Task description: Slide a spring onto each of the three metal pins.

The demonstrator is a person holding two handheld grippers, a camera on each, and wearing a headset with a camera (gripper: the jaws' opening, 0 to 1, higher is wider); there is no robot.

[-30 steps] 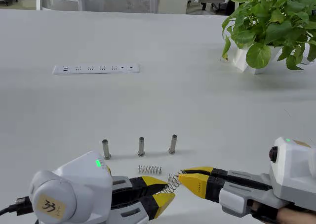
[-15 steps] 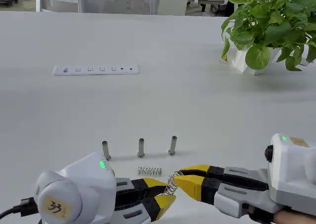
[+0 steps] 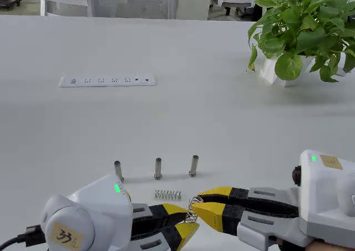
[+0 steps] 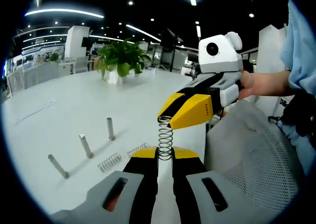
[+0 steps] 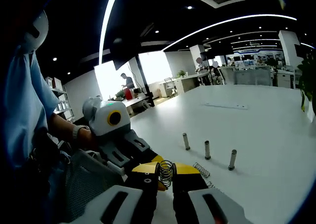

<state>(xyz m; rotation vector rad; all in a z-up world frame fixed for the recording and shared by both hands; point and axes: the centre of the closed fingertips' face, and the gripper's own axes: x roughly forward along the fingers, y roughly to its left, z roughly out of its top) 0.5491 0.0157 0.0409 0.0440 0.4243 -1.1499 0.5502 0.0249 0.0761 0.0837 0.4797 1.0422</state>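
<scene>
Three metal pins stand in a row on the white table (image 3: 222, 112): left pin (image 3: 118, 170), middle pin (image 3: 158, 168), right pin (image 3: 193, 165). All are bare. Just in front of them, one spring (image 3: 192, 209) is pinched between both grippers. My left gripper (image 3: 187, 220) is shut on its lower end (image 4: 165, 140). My right gripper (image 3: 193, 203) is shut on its other end (image 5: 166, 170). A loose spring (image 3: 168, 194) lies flat between the pins and the grippers. In the left gripper view, a second loose spring (image 4: 138, 149) lies beside it (image 4: 109, 161).
A white power strip (image 3: 107, 81) lies further back on the left. A potted green plant (image 3: 302, 26) stands at the back right. A mesh chair back (image 4: 252, 155) is close to the table's near edge.
The two grippers have drawn slightly closer together, and the held spring now stands shorter and more upright between them. The pins and the loose spring have not moved.
</scene>
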